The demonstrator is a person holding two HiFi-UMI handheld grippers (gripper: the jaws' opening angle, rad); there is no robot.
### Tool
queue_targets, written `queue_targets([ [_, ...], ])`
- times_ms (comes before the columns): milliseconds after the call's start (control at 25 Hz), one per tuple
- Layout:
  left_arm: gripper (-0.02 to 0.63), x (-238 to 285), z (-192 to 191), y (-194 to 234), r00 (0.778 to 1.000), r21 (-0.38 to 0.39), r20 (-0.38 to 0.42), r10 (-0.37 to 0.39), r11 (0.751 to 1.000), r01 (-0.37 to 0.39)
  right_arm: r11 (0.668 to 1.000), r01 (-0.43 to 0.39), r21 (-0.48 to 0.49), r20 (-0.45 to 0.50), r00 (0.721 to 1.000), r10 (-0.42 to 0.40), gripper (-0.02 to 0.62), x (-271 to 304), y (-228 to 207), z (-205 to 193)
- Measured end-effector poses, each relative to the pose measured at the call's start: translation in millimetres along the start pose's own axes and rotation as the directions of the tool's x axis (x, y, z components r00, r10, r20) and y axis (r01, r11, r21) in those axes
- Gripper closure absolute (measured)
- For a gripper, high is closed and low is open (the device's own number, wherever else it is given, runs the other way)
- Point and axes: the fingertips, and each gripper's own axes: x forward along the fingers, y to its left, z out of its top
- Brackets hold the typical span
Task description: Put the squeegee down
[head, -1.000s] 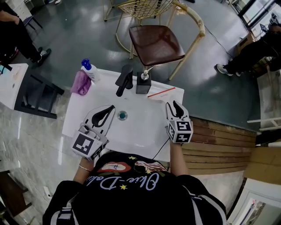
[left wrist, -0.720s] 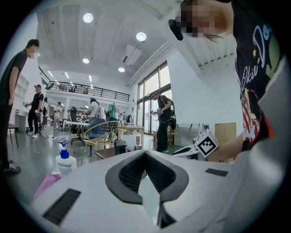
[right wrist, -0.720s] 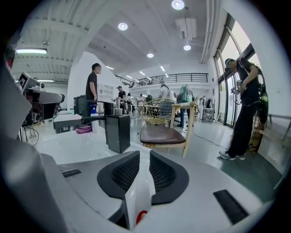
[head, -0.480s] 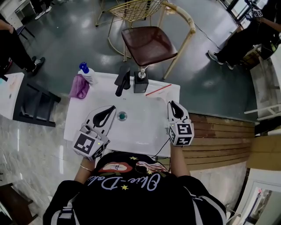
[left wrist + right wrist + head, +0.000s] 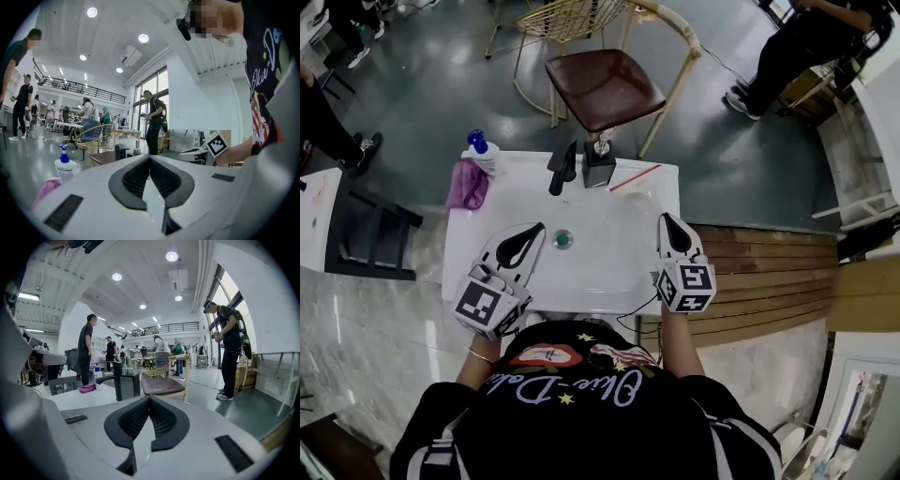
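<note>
Floor of pale, glossy tile runs along the left edge of the white desk [image 5: 467, 264], and a black bench [image 5: 366, 234] stands out there, near the desk's far-left corner. At that corner a purple cloth [image 5: 467, 185] lies against a blue-topped pump bottle [image 5: 485, 152], both close to the edges; what the bottle holds cannot be told. The left hand-held gripper [image 5: 536, 230] hovers over the near left of the desk, clenched on nothing. Its tips are just left of the teal drain [image 5: 562, 240] in the sunken basin [image 5: 609, 261]. Along the far edge stand a black faucet [image 5: 562, 161] and, just right of it, a black soap dispenser [image 5: 599, 167]. Beyond them a brown-seated chair [image 5: 605, 89] sits on open grey floor. The squeegee [image 5: 635, 177] lies flat on the far right of the desk, slanting from the dispenser toward the far-right corner, well apart from both grippers. The right hand-held gripper [image 5: 667, 221] is over the desk's right edge, nearer than the squeegee. Its jaws have just been closing and now meet with nothing between them. Right of the desk lie wooden planks [image 5: 759, 272].
</note>
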Motion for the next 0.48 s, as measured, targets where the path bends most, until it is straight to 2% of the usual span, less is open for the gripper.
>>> queue_targets([
  [480,0.609,-16.3,-3.6,-10.7,0.994,0.019,0.011,-0.105,0.994,0.105,0.997,-0.022,0.071,0.095,0.995,0.015,0.578,-42.6,38.2,22.2],
])
